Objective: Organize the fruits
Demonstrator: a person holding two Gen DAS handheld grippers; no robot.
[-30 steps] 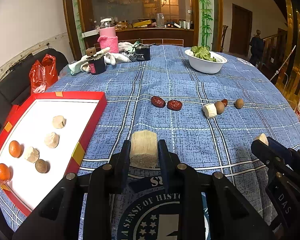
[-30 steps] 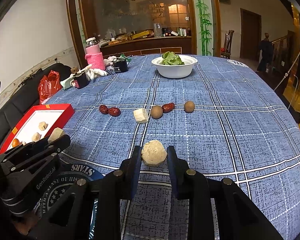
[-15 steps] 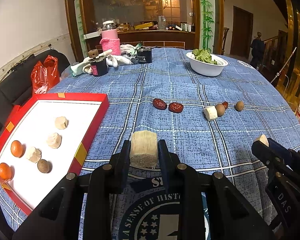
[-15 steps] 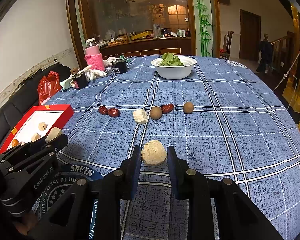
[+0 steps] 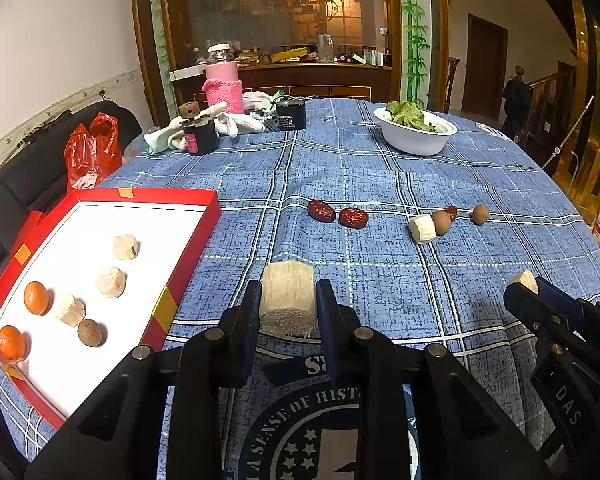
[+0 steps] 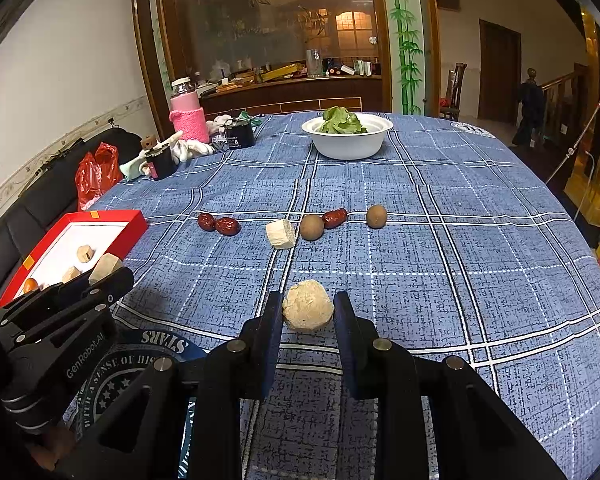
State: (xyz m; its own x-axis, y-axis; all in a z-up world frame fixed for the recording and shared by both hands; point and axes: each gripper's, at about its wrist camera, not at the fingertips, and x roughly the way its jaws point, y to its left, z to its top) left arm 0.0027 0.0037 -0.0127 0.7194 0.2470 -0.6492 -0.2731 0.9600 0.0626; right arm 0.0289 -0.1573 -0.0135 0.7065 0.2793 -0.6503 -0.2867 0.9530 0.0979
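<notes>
Both grippers angled down (each clamping a pale chunk) over tablecloth (image 5: 380, 168)

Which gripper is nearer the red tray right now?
Left. The left gripper sits just right of the red tray; the right gripper is farther right across the cloth.

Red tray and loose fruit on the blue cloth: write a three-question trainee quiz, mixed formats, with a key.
1. True or false: the left gripper is empty.
2. How many oranges lie in the red tray? A) one B) two C) four
3. Fill in: the white bowl holds green ____.

Key: 1. False, it is shut on a pale fibrous chunk; the right gripper likewise grips a rounded pale chunk. 2. B, two oranges near the tray's near-left end. 3. Leaves.
</notes>
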